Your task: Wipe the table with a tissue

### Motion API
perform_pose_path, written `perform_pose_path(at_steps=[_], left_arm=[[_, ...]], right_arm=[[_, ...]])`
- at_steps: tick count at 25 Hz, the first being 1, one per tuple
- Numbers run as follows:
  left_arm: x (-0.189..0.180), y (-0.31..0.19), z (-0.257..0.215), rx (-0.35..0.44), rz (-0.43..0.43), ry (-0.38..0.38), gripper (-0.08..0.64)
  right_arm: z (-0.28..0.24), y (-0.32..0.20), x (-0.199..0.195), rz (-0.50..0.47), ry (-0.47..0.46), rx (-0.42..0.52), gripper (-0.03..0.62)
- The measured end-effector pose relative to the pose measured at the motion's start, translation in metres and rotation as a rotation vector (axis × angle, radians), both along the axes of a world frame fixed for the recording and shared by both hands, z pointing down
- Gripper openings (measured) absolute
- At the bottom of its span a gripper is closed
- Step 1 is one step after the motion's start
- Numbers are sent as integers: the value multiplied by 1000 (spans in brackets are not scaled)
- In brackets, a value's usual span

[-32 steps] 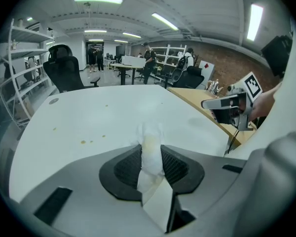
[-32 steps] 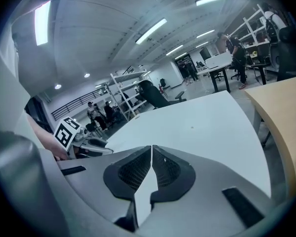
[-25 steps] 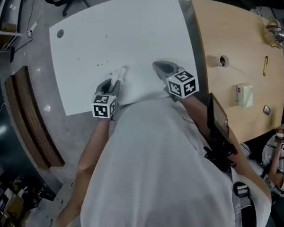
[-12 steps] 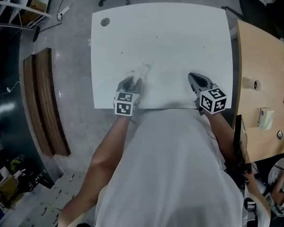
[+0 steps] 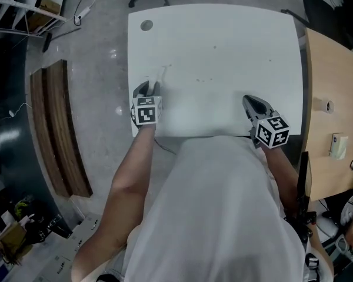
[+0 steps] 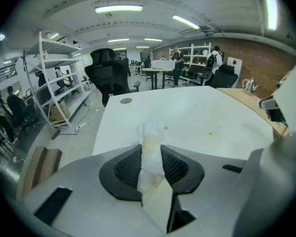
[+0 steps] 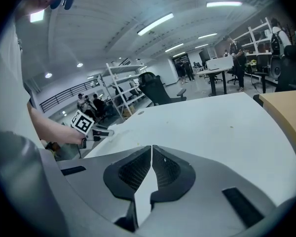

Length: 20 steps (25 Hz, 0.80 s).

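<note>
My left gripper (image 5: pixel 149 87) is shut on a crumpled white tissue (image 5: pixel 161 75) near the left edge of the white table (image 5: pixel 235 34). In the left gripper view the tissue (image 6: pixel 149 135) stands clamped between the jaws of that gripper (image 6: pixel 152 157), its tip on the table with a yellowish stain on it. A few small brown spots (image 5: pixel 206 80) mark the tabletop to the right of the tissue. My right gripper (image 5: pixel 255 105) hovers over the table's front right, and its own view shows the right gripper (image 7: pixel 151 149) shut with nothing in it.
A round cable hole (image 5: pixel 146 25) sits in the table's far left corner. A wooden desk (image 5: pixel 335 81) with small items adjoins on the right. A wooden bench (image 5: pixel 62 128) lies on the floor to the left, and an office chair (image 6: pixel 108 73) stands beyond the table.
The left gripper has swept the tissue leftward across the table, from the front middle to near the left edge. The right gripper has shifted only a little.
</note>
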<state>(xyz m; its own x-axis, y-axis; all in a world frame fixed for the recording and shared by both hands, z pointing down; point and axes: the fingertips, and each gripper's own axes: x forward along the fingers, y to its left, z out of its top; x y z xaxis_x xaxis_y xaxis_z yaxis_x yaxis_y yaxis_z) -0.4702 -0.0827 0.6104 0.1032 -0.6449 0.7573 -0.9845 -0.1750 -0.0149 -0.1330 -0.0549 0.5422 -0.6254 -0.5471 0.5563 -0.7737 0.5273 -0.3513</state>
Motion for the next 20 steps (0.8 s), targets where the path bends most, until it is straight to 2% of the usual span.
perform_pose_path(at_steps=[3, 6, 12, 15, 20], left_arm=[[-37, -12, 8, -7, -71, -42, 95], [-49, -22, 16, -27, -108, -55, 95], [-37, -33, 40, -112, -64, -63, 95], [-31, -41, 41, -108, -60, -63, 94], [-14, -53, 42, -137, 12, -62, 94]], right_arm=[[2, 2, -5, 15, 3, 0, 18], [5, 7, -7, 13, 7, -9, 18], [0, 4, 1, 34, 14, -12, 20], [2, 3, 11, 44, 13, -17, 18], [6, 6, 24, 54, 15, -36, 18]])
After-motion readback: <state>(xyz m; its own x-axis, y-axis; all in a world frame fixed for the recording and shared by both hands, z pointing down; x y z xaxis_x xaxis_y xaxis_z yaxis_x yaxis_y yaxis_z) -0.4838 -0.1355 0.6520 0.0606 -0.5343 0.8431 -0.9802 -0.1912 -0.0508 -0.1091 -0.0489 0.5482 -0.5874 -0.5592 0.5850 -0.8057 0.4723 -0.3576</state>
